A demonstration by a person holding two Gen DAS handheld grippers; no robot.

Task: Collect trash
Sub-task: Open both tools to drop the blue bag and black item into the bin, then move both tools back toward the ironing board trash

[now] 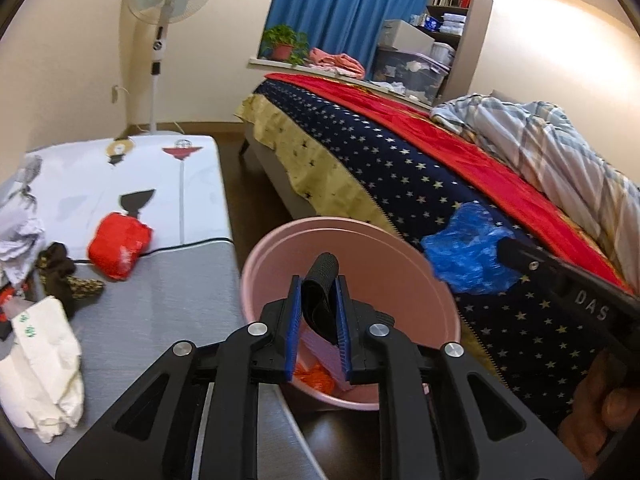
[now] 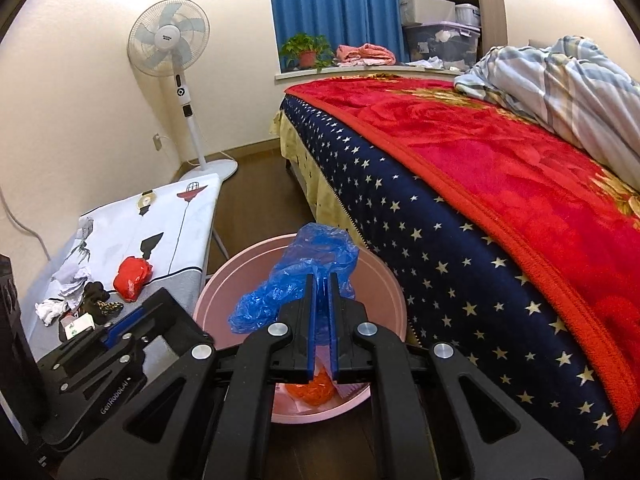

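Note:
A pink bin (image 1: pixel 400 256) stands on the floor between the table and the bed; it also shows in the right wrist view (image 2: pixel 384 280). Orange and pink trash lies inside it. My left gripper (image 1: pixel 318 284) is shut on a black folded piece (image 1: pixel 322 280) and holds it over the bin. My right gripper (image 2: pixel 322 280) is shut on a crumpled blue plastic bag (image 2: pixel 296 280), held above the bin's rim; the bag also shows in the left wrist view (image 1: pixel 468 252). A red wrapper (image 1: pixel 118 246), a white bag (image 1: pixel 44 364) and a dark scrap (image 1: pixel 60 276) lie on the table.
The cloth-covered table (image 1: pixel 160 312) stands left of the bin. The bed (image 2: pixel 480 200) with a red blanket and starred cover fills the right. A standing fan (image 2: pixel 170 40) is by the far wall. Dark wood floor runs between table and bed.

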